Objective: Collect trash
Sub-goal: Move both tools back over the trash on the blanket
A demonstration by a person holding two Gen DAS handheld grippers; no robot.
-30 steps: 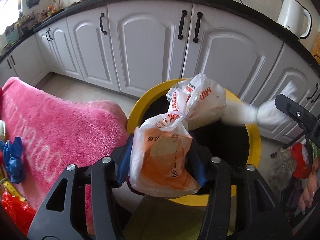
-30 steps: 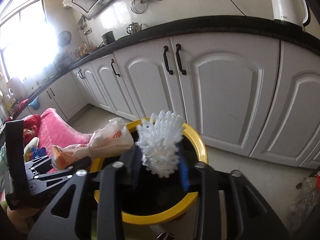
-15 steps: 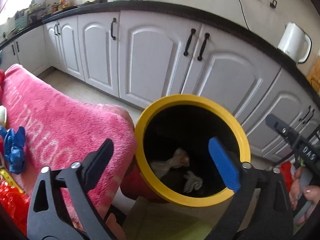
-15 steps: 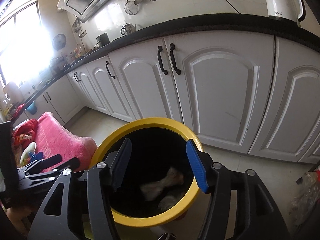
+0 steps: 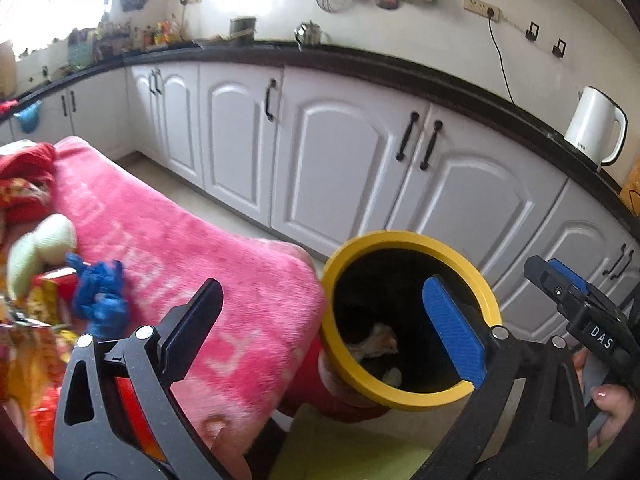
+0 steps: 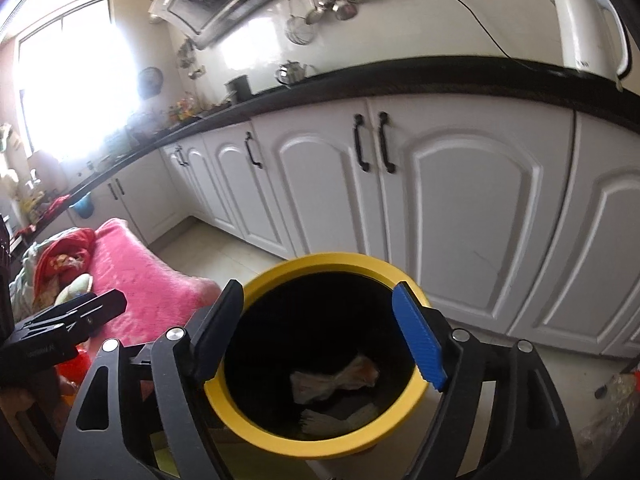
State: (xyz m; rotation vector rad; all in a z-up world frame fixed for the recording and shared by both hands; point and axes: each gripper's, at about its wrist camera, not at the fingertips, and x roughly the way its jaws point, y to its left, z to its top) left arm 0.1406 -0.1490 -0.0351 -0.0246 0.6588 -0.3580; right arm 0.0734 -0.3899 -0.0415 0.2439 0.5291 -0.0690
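Note:
A yellow-rimmed bin (image 5: 406,238) (image 6: 320,260) with a dark inside stands on the floor before the white cabinets. At its bottom lie the tied plastic bag (image 5: 378,344) (image 6: 340,376) and the white spiky foam piece (image 6: 340,420). My left gripper (image 5: 324,328) hangs wide open and empty over the bin's left rim and the pink blanket. My right gripper (image 6: 320,336) hovers above the bin mouth, its jaws opening, nothing between them. Its blue-padded tip (image 5: 560,280) shows at the right edge of the left wrist view.
A pink blanket (image 5: 180,264) covers a seat left of the bin, with a blue crumpled item (image 5: 98,296), a pale soft toy (image 5: 36,252) and red and yellow wrappers (image 5: 24,344) on it. A white kettle (image 5: 594,128) stands on the dark counter. A clear plastic bag (image 6: 616,396) lies on the floor, right.
Both grippers let go: the bag left my left jaws and the white foam piece left my right jaws, and both now lie in the bin. The left gripper has swung left and risen.

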